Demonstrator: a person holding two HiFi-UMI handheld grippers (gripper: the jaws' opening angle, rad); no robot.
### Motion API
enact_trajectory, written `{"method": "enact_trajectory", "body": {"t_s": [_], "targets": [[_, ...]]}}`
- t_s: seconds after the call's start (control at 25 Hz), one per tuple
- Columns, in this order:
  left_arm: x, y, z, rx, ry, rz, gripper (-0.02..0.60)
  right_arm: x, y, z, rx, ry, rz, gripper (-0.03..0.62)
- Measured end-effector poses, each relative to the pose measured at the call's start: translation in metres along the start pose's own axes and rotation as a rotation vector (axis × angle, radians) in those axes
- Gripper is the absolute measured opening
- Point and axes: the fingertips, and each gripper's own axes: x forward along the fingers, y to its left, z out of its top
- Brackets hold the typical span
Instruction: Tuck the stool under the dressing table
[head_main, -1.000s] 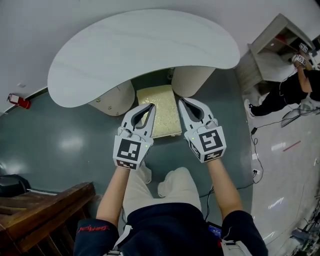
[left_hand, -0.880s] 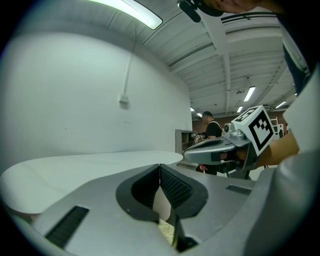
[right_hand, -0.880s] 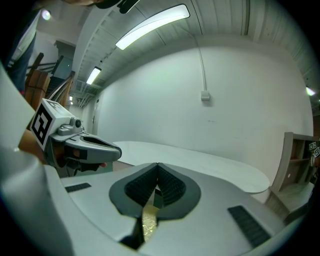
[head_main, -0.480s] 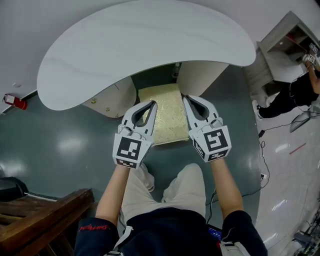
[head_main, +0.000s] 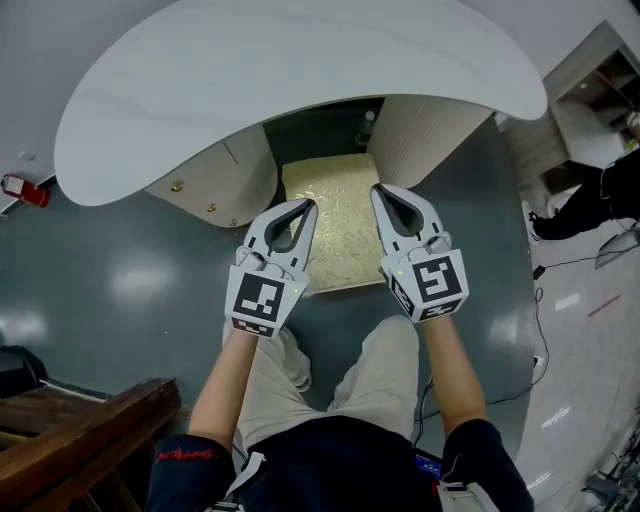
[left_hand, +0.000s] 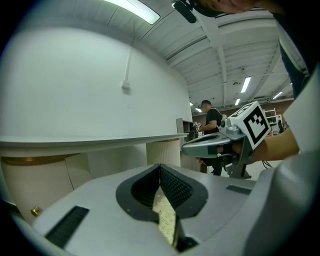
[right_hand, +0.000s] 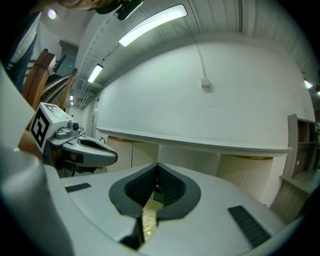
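Stool (head_main: 340, 215) sits partly tucked beneath the dressing table (head_main: 300, 90), seemingly about halfway.

The white worktop (head_main: 300, 90) overhung the recess and capped the room above it. Between the left pedestal (head_main: 215, 185) and the right pedestal (head_main: 430, 140), the stool (head_main: 335, 215) took nearly the whole width, leaving only thin strips at its sides. The left hand-held gripper (head_main: 303, 207) and right hand-held gripper (head_main: 381, 192), jaws together, hung over the stool's side edges. Bare floor (head_main: 120, 270) lay open leftward, and a wooden frame (head_main: 80, 430) stood well apart.
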Motion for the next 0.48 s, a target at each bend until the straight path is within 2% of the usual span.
{"method": "enact_trajectory", "body": {"t_s": [0.28,0.48], "targets": [[0.008,0.004,-0.039,0.021,-0.034,0.012,0.017,0.019,0.001,-0.041,-0.017,-0.033,0.005,0.014],[0.014,0.009,-0.067,0.07,-0.04,0.02,0.017,0.031,0.003,-0.072,-0.026,-0.041,0.012,0.014]]}}
